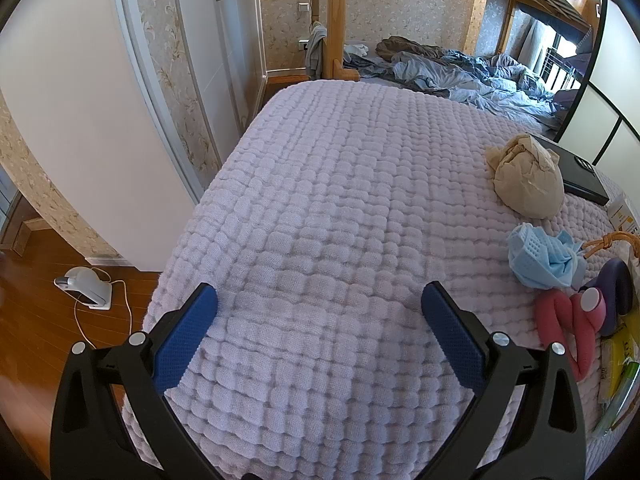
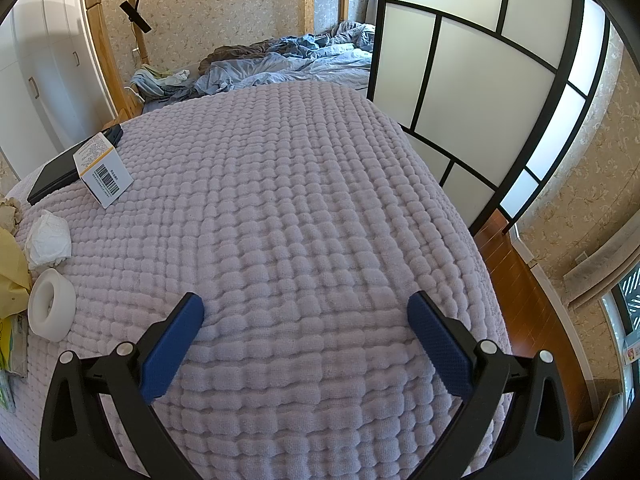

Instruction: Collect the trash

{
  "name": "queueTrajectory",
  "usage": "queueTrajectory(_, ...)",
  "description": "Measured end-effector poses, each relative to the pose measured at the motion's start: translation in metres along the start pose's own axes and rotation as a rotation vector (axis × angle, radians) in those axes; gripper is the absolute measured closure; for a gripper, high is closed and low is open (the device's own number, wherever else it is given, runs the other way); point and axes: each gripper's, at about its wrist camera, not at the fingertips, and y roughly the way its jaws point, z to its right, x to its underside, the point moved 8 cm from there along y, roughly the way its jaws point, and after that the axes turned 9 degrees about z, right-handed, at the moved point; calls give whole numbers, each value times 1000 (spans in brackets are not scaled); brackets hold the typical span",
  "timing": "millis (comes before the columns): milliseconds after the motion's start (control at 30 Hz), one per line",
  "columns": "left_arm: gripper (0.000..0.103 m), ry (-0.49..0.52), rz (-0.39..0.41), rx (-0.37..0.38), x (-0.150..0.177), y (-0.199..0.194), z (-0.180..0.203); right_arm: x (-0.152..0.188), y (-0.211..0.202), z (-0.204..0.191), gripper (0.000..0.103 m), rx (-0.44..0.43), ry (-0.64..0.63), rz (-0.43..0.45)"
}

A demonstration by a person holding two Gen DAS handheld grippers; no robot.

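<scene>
Left wrist view: left gripper [image 1: 319, 304] is hovering over quilted bedspread [image 1: 320, 184], jaws spread, holding nothing | crumpled brown paper [image 1: 526, 182] and blue face mask [image 1: 544, 258] are lying at its right | Right wrist view: right gripper [image 2: 306, 314] is hovering, jaws spread, empty | white tissue wad [image 2: 48, 238] is lying far left, beside white ring [image 2: 50, 310] and barcoded box [image 2: 102, 172].

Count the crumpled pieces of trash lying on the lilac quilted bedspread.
3: a crumpled brown paper ball beside the black tablet, a scrunched blue face mask nearer the grippers, and a wadded white tissue. More may hide past the frame edges.
</scene>
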Motion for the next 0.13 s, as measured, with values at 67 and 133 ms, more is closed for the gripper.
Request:
queueTrajectory(67, 1, 0, 0, 0, -1, 0, 0, 0, 0, 0, 4, 0, 1, 0)
queueTrajectory(133, 1, 0, 0, 0, 0, 0, 0, 0, 0, 0, 4, 0, 1, 0)
